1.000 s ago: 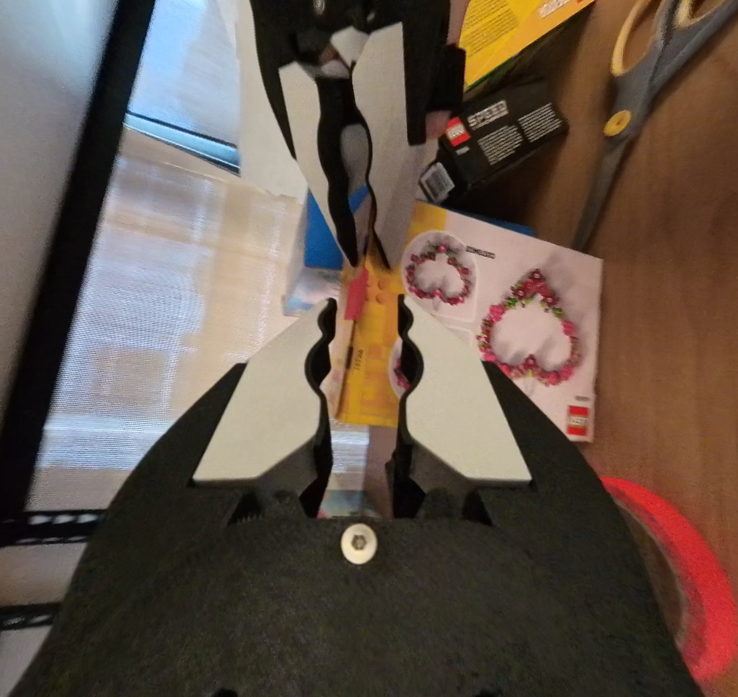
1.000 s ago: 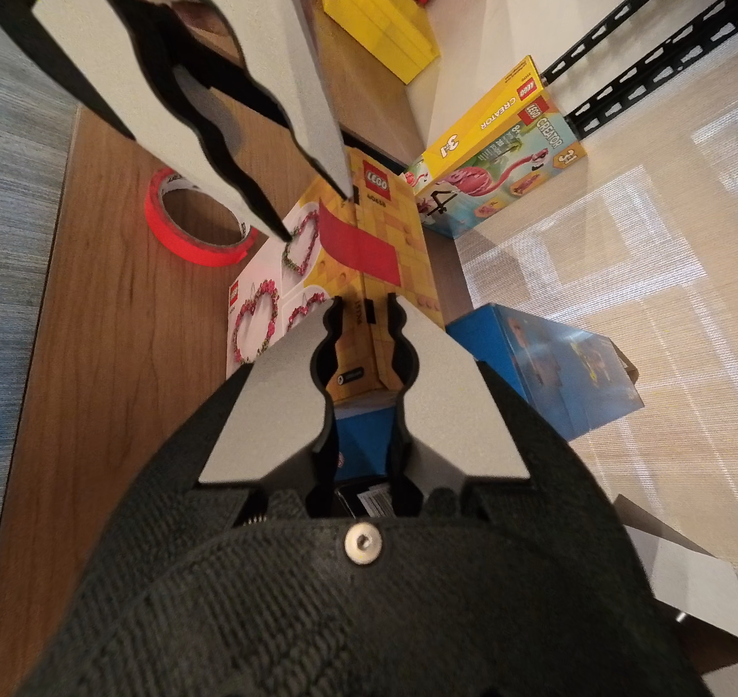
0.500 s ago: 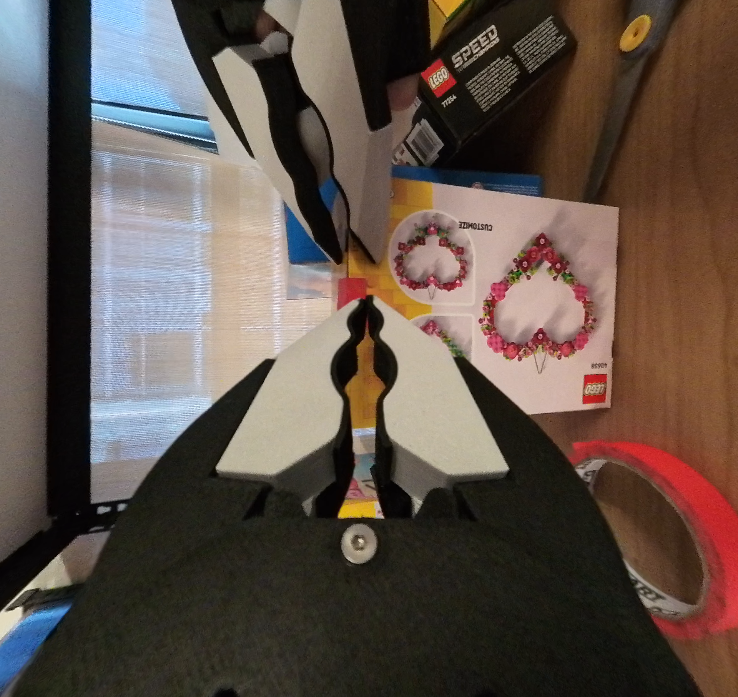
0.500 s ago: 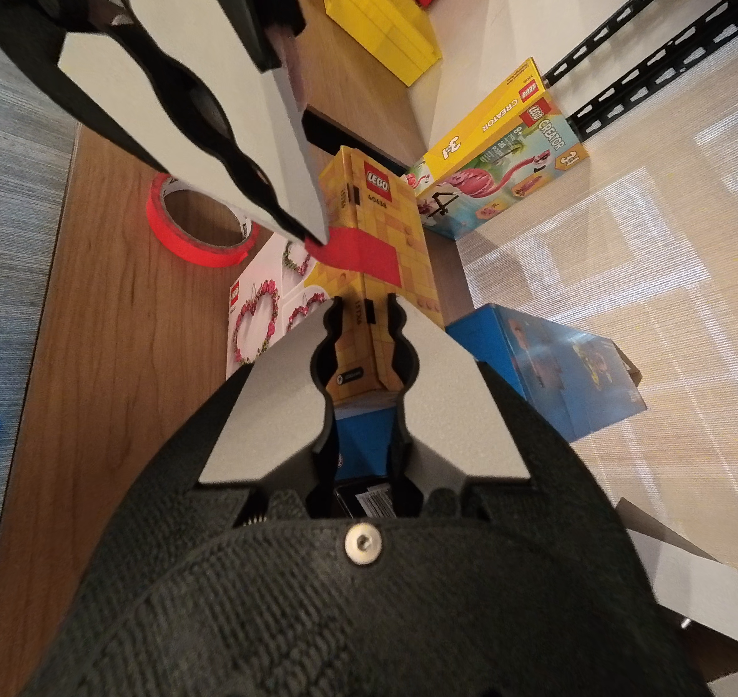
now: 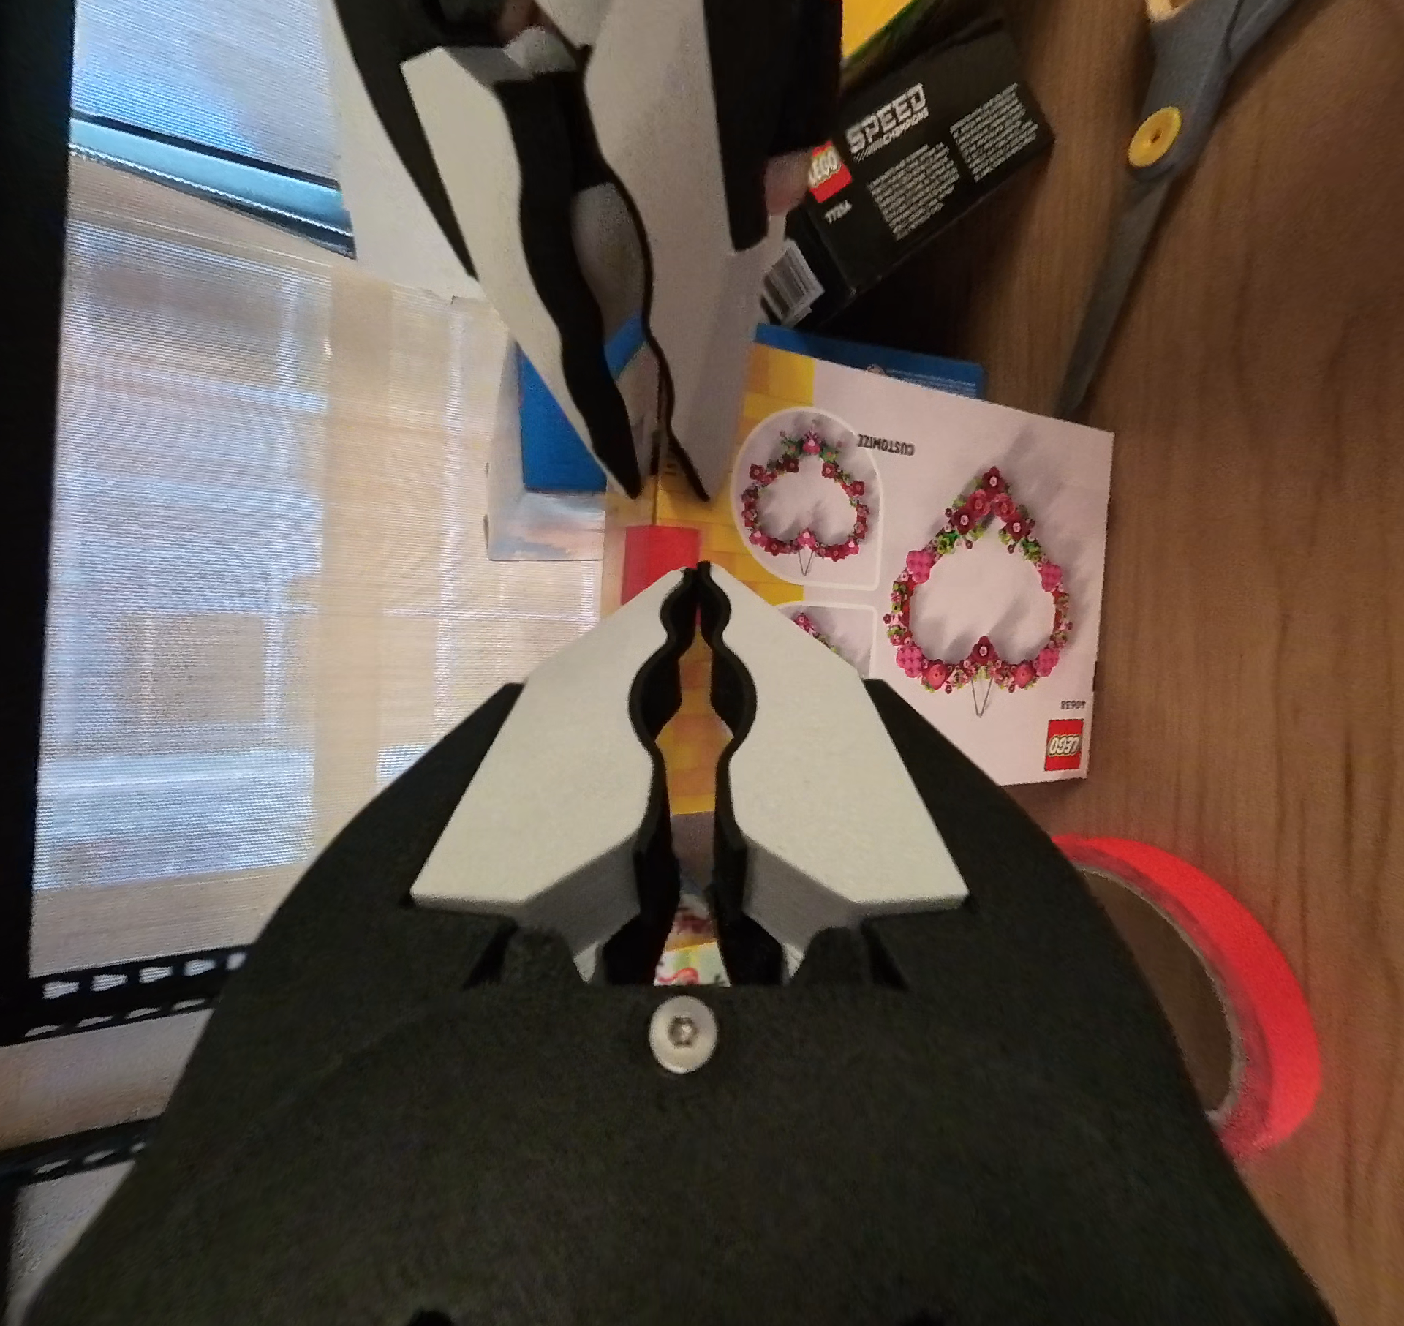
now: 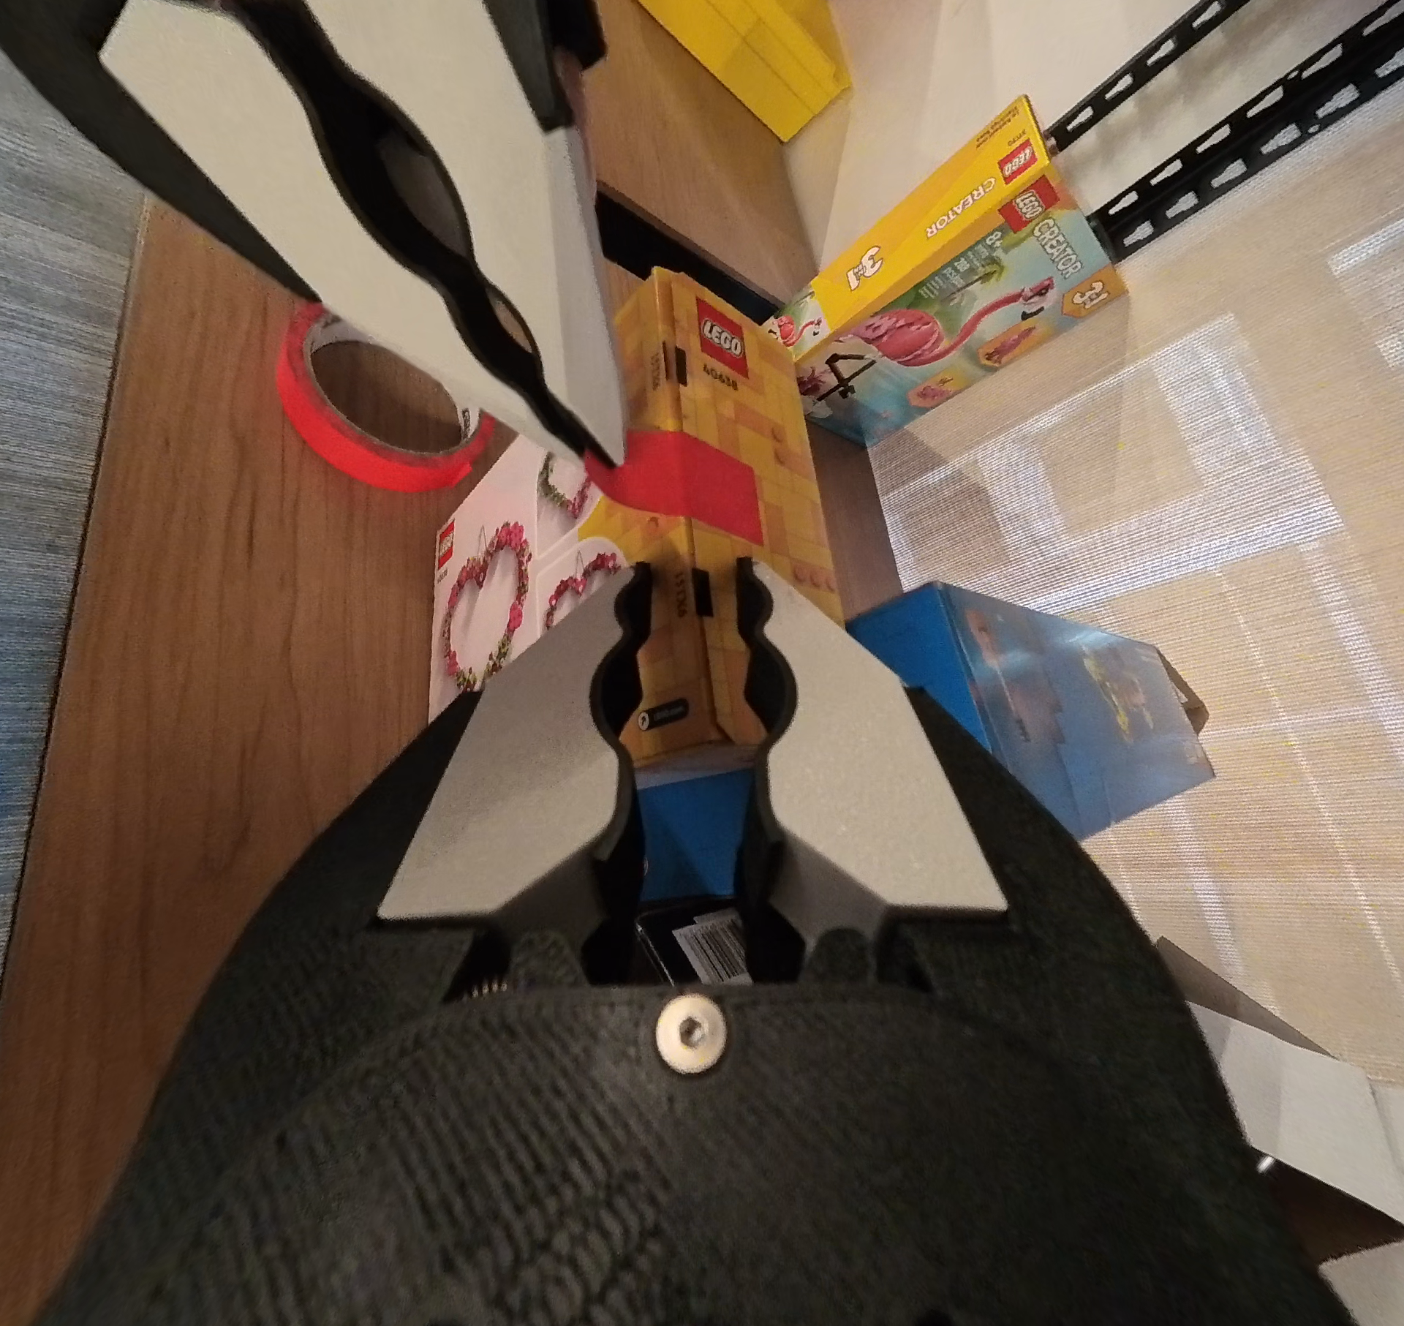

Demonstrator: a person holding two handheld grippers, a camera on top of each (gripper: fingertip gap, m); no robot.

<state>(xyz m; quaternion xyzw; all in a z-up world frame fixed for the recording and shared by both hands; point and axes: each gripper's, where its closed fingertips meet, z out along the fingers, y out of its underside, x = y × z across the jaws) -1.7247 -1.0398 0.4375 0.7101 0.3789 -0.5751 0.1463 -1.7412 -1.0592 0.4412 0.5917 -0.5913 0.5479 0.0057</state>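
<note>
Going left to right in the left wrist view: a blue box (image 5: 547, 438) lies at the table's far edge. Next comes your left gripper (image 5: 699, 574), its jaws closed with the tips together on the end of the red tape strip (image 6: 684, 488), which is stuck across the top edge of the yellow box (image 6: 729, 416). In the right wrist view that strip's corner sits right between the tips, so it reads as pinched. Your right gripper (image 6: 691, 575) comes in from the opposite side with one finger on each face of the yellow box. It clamps the box's narrow edge and holds the box standing on edge on the wooden table (image 5: 1253, 606). The box's white face with the heart-wreath pictures points toward the table's open side. Right of that is a black box (image 5: 927, 172), partly behind the right gripper, with scissors (image 5: 1185, 112) well apart near the top. A red tape roll (image 5: 1215, 985) lies flat near the low right corner. The right wrist view also shows a flamingo-picture box (image 6: 950, 302) just beyond the yellow box and yellow bins (image 6: 729, 20) farther off.
</note>
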